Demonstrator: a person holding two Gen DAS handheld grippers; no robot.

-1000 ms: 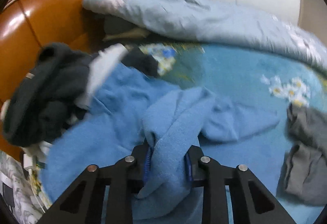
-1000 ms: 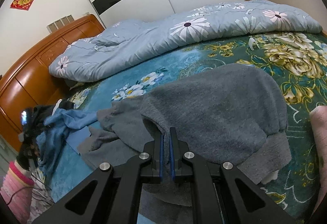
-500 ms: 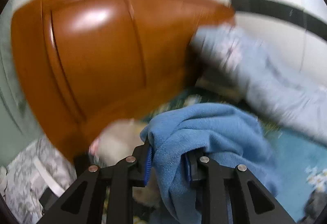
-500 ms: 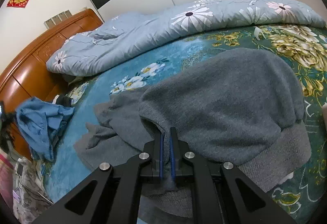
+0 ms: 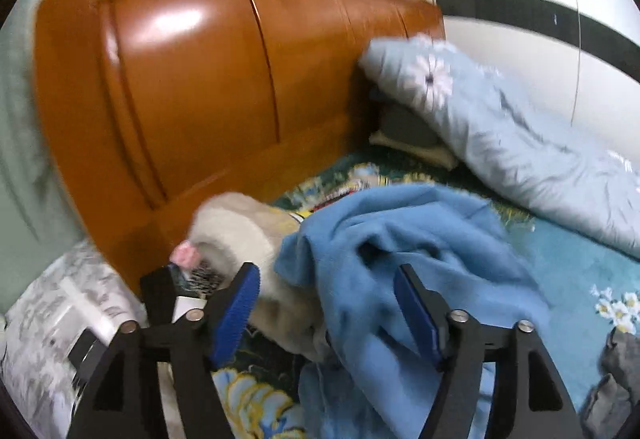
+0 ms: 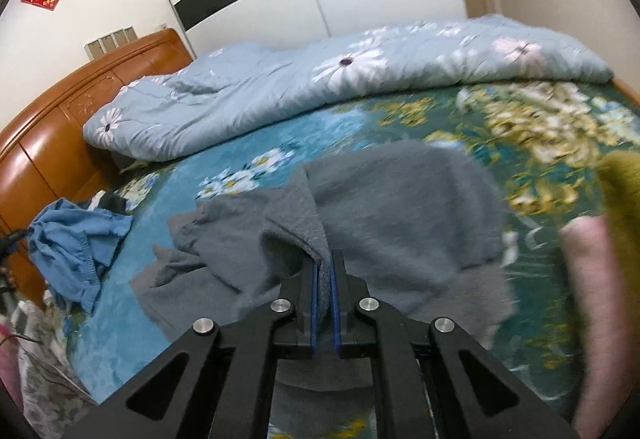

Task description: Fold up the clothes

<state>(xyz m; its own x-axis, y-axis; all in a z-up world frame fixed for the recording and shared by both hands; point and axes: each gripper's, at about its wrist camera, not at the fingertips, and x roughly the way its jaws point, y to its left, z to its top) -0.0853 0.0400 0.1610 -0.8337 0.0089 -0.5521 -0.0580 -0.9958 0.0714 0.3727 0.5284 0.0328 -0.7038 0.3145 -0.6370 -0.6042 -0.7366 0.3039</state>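
A blue fleece garment point(image 5: 404, 251) lies crumpled on the bed near the wooden headboard point(image 5: 192, 95); it also shows at the left of the right wrist view point(image 6: 76, 239). My left gripper point(image 5: 328, 303) is open, its jaws spread either side of the blue cloth without gripping it. A cream garment point(image 5: 240, 235) lies beside the blue one. My right gripper point(image 6: 324, 279) is shut on a fold of the grey sweater point(image 6: 400, 211), which is spread on the bed's middle.
A light blue floral duvet point(image 6: 320, 79) is bunched along the far side of the teal floral bedsheet point(image 6: 256, 151). Pink point(image 6: 592, 279) and olive point(image 6: 624, 199) garments lie at the right. A patterned white item point(image 5: 52, 319) sits off the bed's left.
My left gripper carried the blue garment toward the headboard, then opened and let it go onto the bed. My right gripper kept its hold and pulled the grey sweater's fold nearer.
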